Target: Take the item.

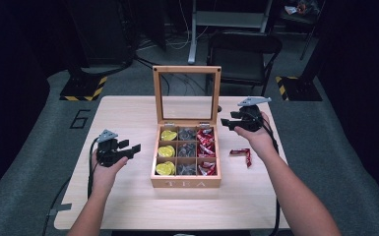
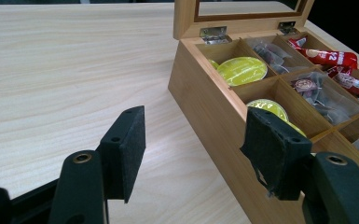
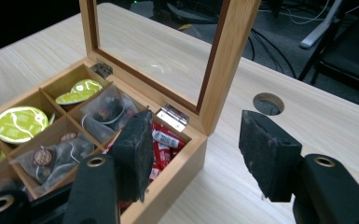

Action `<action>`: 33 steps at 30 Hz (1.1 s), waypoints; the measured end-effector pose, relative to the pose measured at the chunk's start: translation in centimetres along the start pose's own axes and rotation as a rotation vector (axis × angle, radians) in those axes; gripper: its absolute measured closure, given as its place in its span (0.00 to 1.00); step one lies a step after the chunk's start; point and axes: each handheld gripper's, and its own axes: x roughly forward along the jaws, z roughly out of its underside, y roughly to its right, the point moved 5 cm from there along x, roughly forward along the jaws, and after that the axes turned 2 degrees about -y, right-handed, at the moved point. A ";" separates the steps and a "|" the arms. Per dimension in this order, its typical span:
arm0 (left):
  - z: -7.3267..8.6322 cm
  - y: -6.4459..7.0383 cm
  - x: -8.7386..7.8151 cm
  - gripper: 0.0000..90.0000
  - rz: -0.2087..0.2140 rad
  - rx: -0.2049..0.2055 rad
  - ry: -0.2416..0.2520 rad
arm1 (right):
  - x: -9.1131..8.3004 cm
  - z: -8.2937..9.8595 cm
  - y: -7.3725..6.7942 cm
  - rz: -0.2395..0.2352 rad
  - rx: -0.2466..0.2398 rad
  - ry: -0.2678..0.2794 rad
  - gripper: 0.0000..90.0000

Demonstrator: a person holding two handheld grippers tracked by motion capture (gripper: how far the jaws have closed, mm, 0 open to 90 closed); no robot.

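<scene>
1. High view: tea box [image 1: 186,183] at desk [image 1: 128,206] centre, lid [image 1: 187,93] upright. Left gripper [image 1: 128,149] at the box's 9 o'clock, fingers spread, holding nothing. Right gripper [image 1: 229,123] at the box's 2 o'clock, fingers spread, empty. Red packet [image 1: 241,155] on the desk at the box's 3 o'clock, apart from it.
2. Left gripper view: fingers [image 2: 126,149] spread wide, box wall [image 2: 205,116] between them at 1 o'clock; yellow pods [image 2: 241,70] in the near column.
3. Right gripper view: fingers [image 3: 135,156] spread, hovering at the box's hinge corner [image 3: 175,116]; red packets [image 3: 165,140] in the compartment below.
</scene>
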 end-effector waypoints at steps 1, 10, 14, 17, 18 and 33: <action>0.0 0.0 0.0 0.43 0.002 0.001 -0.002 | 0.2 -0.2 0.1 -0.013 0.008 -0.004 0.49; 0.0 0.1 -0.1 0.45 -0.002 0.012 -0.004 | 2.1 -1.0 0.7 -0.017 0.014 -0.012 0.49; 0.0 0.1 -0.1 0.45 -0.010 0.019 -0.001 | 2.8 -1.5 0.7 -0.007 -0.012 -0.004 0.48; -0.1 0.2 -0.1 0.45 -0.013 0.024 0.009 | 3.4 -1.8 0.7 0.002 -0.029 -0.004 0.47; -0.1 0.3 -0.1 0.44 -0.014 0.027 0.010 | 3.6 -1.9 0.7 0.006 -0.027 -0.006 0.47; 0.0 0.3 0.0 0.43 -0.012 0.013 0.008 | 5.8 -2.7 1.3 0.042 -0.006 -0.033 0.46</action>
